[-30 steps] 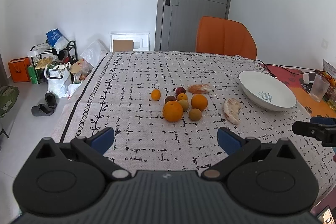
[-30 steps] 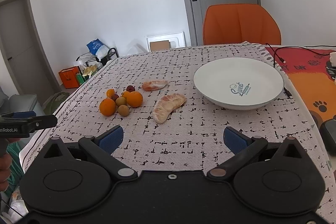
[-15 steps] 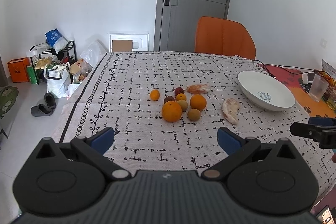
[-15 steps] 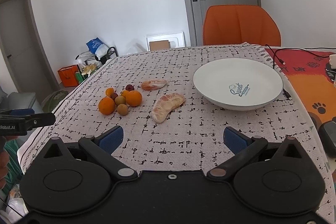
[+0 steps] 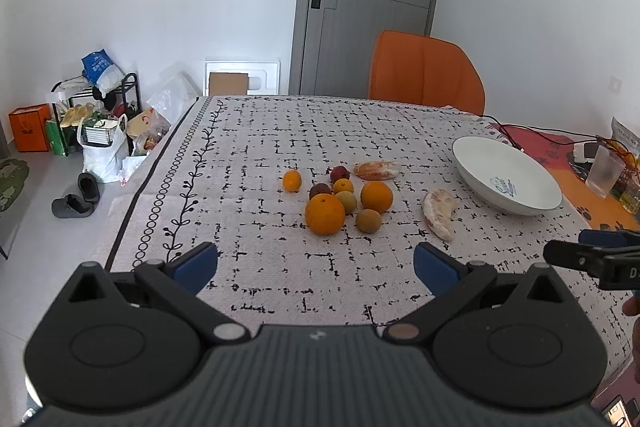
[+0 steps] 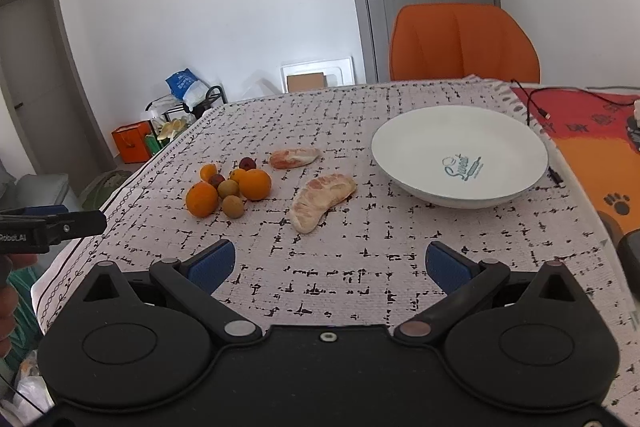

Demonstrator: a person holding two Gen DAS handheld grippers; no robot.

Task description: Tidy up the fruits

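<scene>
Both tools, left tool (image 5: 316,263) and right tool (image 6: 328,263), have drifted slightly back from the bowl (image 6: 400,131), jaws wide and empty. Fruit (image 5: 325,215) lies untouched left of the bowl, so organizing hasn't begun.

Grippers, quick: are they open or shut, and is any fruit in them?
Left gripper: open, holding nothing, no fruit between its fingers.
Right gripper: open, holding nothing, no fruit between its fingers.

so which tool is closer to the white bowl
Right. The right tool hovers open over the cloth with the white bowl just ahead and to its right. The left tool sits further left, facing the fruit cluster, with the bowl far off to its right.
</scene>
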